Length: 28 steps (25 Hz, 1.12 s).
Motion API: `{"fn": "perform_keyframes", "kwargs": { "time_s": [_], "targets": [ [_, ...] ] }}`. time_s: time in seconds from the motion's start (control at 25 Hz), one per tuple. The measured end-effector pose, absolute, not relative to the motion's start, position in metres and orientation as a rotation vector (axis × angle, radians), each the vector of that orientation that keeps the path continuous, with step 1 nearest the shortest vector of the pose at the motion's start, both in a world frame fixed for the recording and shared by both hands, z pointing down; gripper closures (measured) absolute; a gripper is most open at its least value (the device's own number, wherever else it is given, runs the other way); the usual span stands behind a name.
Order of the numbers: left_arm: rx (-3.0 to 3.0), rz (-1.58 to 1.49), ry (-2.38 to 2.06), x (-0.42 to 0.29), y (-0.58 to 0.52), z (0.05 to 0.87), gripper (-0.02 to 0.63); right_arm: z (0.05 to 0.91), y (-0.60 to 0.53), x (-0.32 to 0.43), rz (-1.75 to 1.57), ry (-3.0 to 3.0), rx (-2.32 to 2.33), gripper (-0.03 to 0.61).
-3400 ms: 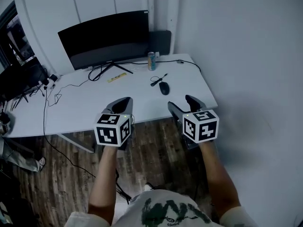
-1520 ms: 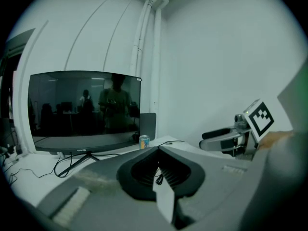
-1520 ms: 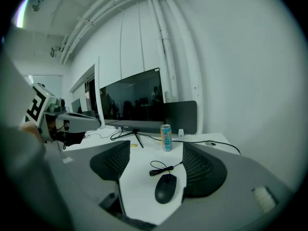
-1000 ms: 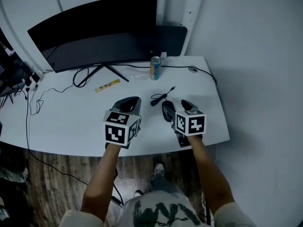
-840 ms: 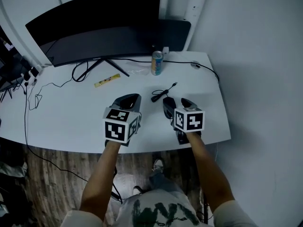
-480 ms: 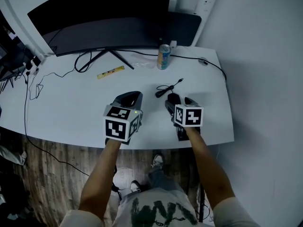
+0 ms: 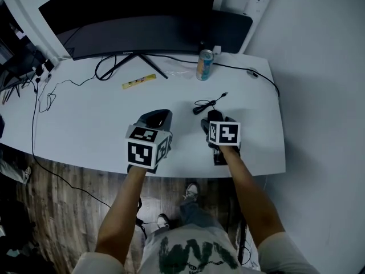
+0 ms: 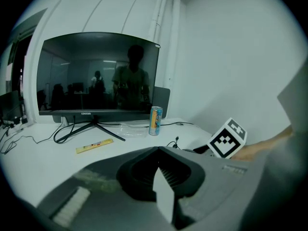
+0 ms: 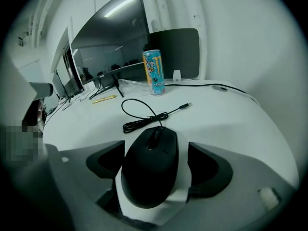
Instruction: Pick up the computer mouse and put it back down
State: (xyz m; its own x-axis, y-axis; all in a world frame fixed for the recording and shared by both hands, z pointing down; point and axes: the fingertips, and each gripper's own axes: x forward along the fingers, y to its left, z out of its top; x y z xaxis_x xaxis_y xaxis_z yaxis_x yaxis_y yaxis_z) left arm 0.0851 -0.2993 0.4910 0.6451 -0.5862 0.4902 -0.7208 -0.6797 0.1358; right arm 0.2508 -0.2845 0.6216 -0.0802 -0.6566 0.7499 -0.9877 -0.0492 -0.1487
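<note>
A black computer mouse [image 9: 149, 170] lies on the white desk [image 7: 85, 119], its coiled cable [image 9: 144, 117] trailing away from it. My right gripper [image 9: 154, 153] straddles the mouse, one jaw on each side. Its jaws are opening, and a strip of white desk shows between the right pad and the mouse. From the head view only the front of the mouse [image 7: 214, 115] peeks out past the right gripper [image 7: 215, 120]. My left gripper [image 7: 155, 117] hovers over bare desk to the left, its jaws [image 8: 159, 150] meeting at the tip with nothing in them.
A curved black monitor [image 7: 131, 10] stands along the back of the desk. Near it stand a drink can [image 7: 204, 65] and a yellow strip [image 7: 138, 81]. Cables run along the left and back. The desk's front edge lies just under both grippers, with wooden floor below.
Both grippers have come forward from over the floor and sunk toward the desk. The right one has come down around the mouse; the left sank only slightly.
</note>
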Motion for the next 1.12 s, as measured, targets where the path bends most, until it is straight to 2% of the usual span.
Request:
{"fn": "perform_keyframes", "kwargs": {
  "time_s": [0.4,0.44,0.48,0.52,1.12],
  "targets": [
    [2.535,0.596,-1.043,0.082,-0.297,0.495,0.611,0.628,-0.284,0.254,0.891,-1.697,1.720,0.187],
    [2.536,0.594,-1.043,0.082,-0.297,0.495,0.611,0.627,-0.284,0.256,0.890,-1.694,1.724,0.202],
    [2.536,0.593,-1.044,0.081,-0.297,0.494,0.611,0.627,-0.283,0.258,0.892,-1.691,1.724,0.244],
    [2.535,0.593,-1.046,0.080,-0.297,0.494,0.611,0.627,-0.283,0.258,0.897,-1.692,1.718,0.252],
    [2.524,0.571,-1.113,0.065,-0.303,0.482,0.609,0.586,-0.294,0.247,0.885,-1.886,1.693,0.255]
  ]
}}
